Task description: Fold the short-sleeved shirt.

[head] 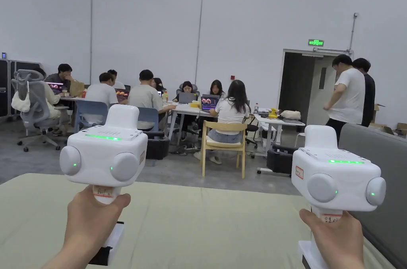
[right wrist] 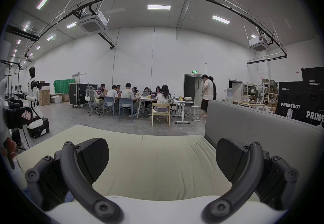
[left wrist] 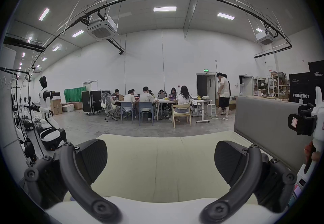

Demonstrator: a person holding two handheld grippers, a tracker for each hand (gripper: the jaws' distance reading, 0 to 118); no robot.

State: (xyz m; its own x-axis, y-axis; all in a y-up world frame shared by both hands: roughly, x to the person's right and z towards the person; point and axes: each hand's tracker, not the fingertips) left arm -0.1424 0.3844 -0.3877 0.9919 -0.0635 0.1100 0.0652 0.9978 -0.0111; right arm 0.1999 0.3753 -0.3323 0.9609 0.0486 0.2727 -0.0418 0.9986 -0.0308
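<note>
A hand holds each gripper up above a pale yellow-green padded surface [head: 206, 226]. In the left gripper view, my left gripper [left wrist: 160, 155] has its black jaws wide apart with nothing between them. My right gripper [right wrist: 162, 155] stands the same way in the right gripper view, open and empty. From the head view I see the grippers' white housings from behind, left housing [head: 104, 154] and right housing [head: 338, 178]. A small patch of blue cloth [right wrist: 69, 197] peeks out below the right gripper's left jaw; what it is I cannot tell.
A grey padded panel [head: 377, 154] borders the surface on the right. Beyond the far edge lies bare concrete floor, a wooden chair [head: 223, 142] and several people seated at tables [head: 187, 109]. Two people [head: 351, 91] stand by a doorway. A humanoid robot [left wrist: 46, 105] stands far left.
</note>
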